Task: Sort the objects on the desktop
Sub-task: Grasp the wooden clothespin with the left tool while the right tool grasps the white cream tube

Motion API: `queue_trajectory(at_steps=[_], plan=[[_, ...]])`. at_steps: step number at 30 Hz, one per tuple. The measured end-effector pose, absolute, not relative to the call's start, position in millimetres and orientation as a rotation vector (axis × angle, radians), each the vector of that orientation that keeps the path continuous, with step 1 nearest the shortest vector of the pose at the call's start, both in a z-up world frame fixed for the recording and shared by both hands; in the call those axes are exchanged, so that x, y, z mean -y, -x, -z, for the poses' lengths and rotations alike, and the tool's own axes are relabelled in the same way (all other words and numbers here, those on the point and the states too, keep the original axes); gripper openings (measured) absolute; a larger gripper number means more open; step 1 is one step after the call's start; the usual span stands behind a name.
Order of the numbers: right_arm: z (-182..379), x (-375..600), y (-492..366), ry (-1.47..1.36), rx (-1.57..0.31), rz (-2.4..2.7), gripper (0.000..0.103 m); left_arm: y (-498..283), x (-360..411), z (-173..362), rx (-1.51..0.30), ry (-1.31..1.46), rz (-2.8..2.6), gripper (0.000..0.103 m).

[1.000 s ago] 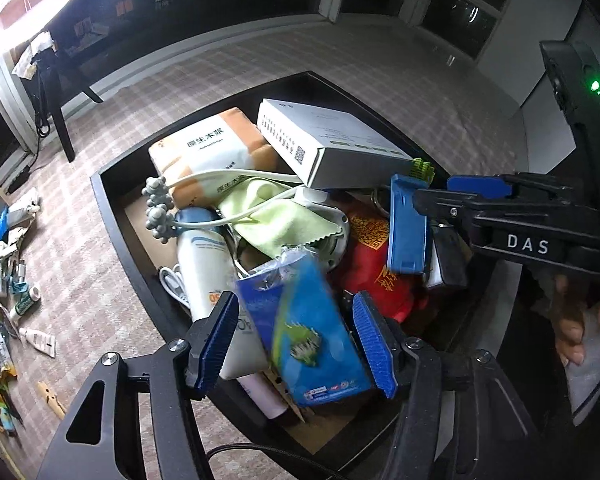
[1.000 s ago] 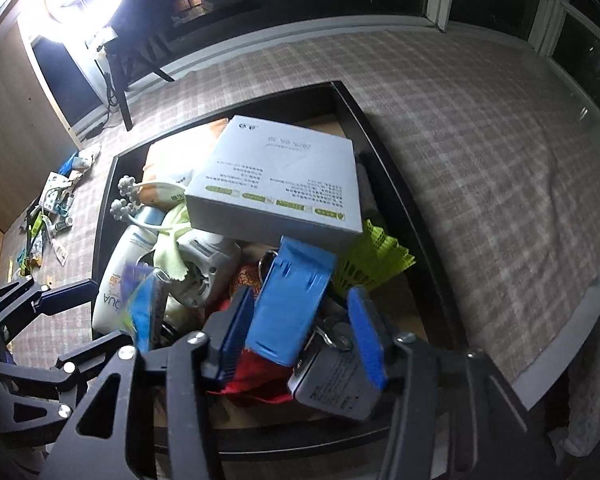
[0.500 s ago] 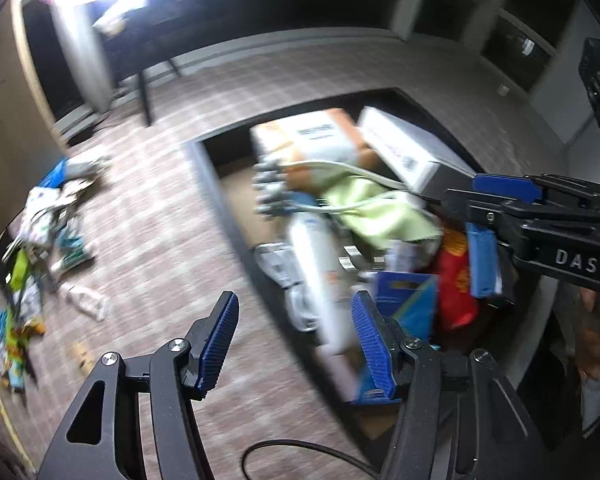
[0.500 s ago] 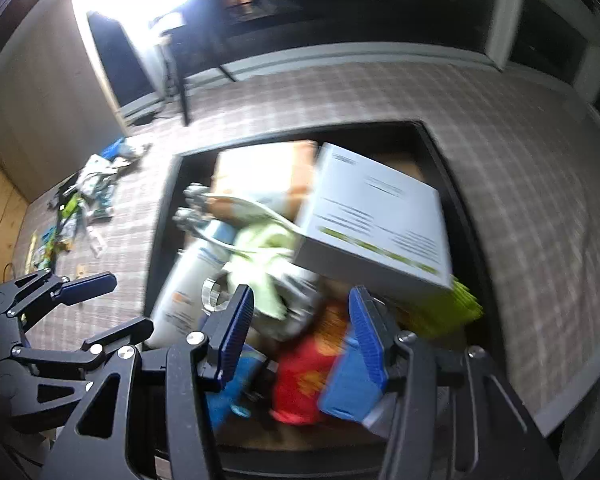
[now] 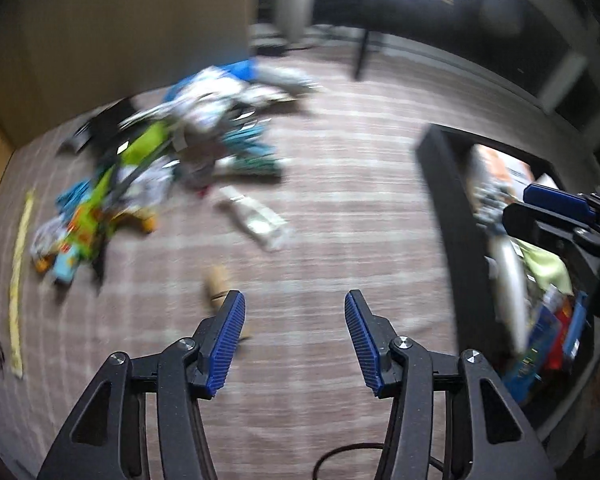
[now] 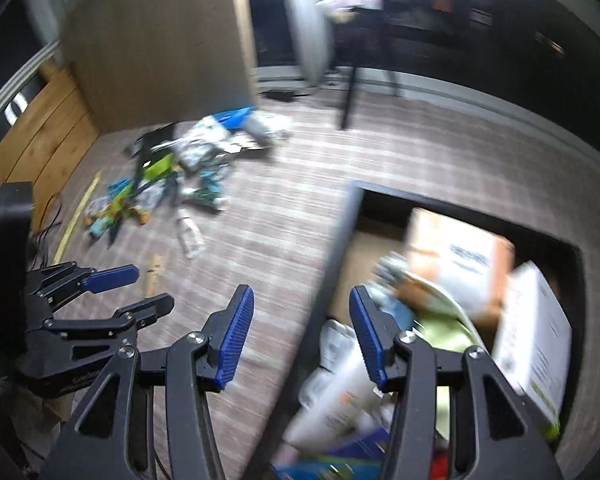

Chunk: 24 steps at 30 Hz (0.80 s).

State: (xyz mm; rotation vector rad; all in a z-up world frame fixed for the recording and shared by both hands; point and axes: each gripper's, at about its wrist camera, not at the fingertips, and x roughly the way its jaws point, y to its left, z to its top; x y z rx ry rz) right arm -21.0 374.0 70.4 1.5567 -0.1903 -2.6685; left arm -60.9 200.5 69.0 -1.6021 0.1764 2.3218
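Observation:
Both views are motion-blurred. My left gripper [image 5: 294,340] is open and empty above the checked tablecloth, facing a pile of small colourful packets [image 5: 140,168] at the far left. A white tube [image 5: 256,218] and a small tan piece [image 5: 218,284] lie ahead of it. My right gripper [image 6: 300,336] is open and empty over the left rim of the dark box [image 6: 336,248]. The box holds a white carton [image 6: 536,344], an orange-and-white pack [image 6: 460,248], a green cloth [image 6: 444,332] and a white bottle [image 6: 332,408].
The dark box [image 5: 440,200] stands at the right of the left wrist view, with the right gripper [image 5: 556,208] over it. The left gripper [image 6: 112,280] shows at the left of the right wrist view. A wooden panel [image 6: 32,128] and a stand leg [image 6: 348,92] lie beyond.
Both grippers have swung left, away from the box contents toward the pile on the cloth. The left gripper has let go of the blue packet, the right of the blue item; both are open and empty.

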Motion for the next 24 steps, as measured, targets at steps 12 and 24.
queue_trajectory(at_steps=[12, 24], plan=[[-33, -297, 106, -1.601, 0.073, 2.405, 0.049, 72, -166, -34, -0.065, 1.741, -2.401, 0.041], [10, -262, 150, -1.647, -0.01, 2.312, 0.049, 80, -157, -12, -0.085, 1.795, -2.457, 0.03]])
